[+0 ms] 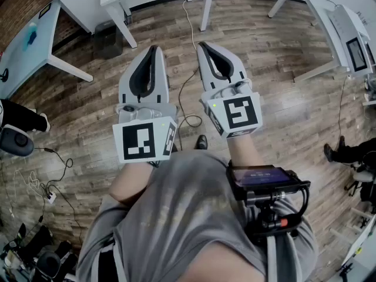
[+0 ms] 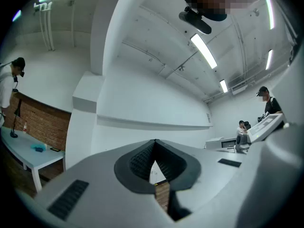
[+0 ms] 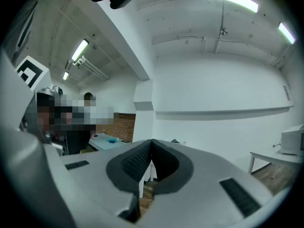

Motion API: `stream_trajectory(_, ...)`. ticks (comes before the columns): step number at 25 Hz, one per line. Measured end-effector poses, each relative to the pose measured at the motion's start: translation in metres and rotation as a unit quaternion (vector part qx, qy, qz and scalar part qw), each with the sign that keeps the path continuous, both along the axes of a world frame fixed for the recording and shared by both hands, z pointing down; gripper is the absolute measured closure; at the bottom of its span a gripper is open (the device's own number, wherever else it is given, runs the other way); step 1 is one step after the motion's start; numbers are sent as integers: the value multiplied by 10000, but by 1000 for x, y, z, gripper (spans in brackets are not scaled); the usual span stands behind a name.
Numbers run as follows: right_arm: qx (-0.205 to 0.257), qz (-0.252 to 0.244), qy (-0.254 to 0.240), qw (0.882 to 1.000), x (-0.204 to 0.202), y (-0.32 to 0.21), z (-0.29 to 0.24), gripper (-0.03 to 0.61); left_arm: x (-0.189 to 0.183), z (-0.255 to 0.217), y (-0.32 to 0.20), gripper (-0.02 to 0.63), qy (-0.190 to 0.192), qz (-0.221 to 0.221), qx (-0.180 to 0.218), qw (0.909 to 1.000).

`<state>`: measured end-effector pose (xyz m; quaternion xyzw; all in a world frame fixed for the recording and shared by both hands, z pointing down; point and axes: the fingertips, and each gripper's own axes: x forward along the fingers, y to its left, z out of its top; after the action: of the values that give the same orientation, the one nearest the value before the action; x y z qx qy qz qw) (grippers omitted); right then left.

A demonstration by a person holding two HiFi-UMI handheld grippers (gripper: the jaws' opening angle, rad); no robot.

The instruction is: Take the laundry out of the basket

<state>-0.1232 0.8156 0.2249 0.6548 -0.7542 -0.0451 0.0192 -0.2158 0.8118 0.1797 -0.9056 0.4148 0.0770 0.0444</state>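
Left gripper (image 1: pixel 155 47): jaws closed tip to tip, with nothing between the ribbed black pads (image 2: pixel 140 159). Right gripper (image 1: pixel 203 43): likewise closed and empty. The two are held side by side, near each other but apart, in front of the person's torso and above a wood-plank floor (image 1: pixel 282 93). Each carries a marker cube at its rear: left cube (image 1: pixel 144 141), right cube (image 1: pixel 235 113). Nearest the camera are a grey shirt (image 1: pixel 176 216) and a black device (image 1: pixel 264 184) mounted at the chest. A black cable (image 1: pixel 187 87) trails across the floor between the grippers, and a dark shoe (image 1: pixel 201 141) shows between the cubes. Farther out stand a white table leg (image 1: pixel 126 25), a black bin (image 1: pixel 108 40) and a light-blue tabletop (image 1: pixel 26 46). Laundry and basket appear in none of the three views.
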Motion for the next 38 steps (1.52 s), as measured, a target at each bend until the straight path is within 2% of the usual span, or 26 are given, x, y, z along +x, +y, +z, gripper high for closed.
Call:
stream_trajectory(8,245,-185,-10,9995,19,11,-1,572,23,0,12,606,-53,-18,9,10000)
stream_trajectory(22,75,-536,-289,9981,76,18,15,569,79,10,22,606,-163,-284,-88,9994)
stream_trajectory(24,-66,-497,-358,9981,83,16,23,569,80,14,21,606,-202,-333,-121,9992)
stream_trajectory(31,-46,-567,-421,9975,91,0,27,570,82,23,5,606,-290,-464,-196,9983)
stream_trajectory(38,-101,-573,-384,9976,81,-40,32,571,70,28,-37,606,-211,-492,-255,9982)
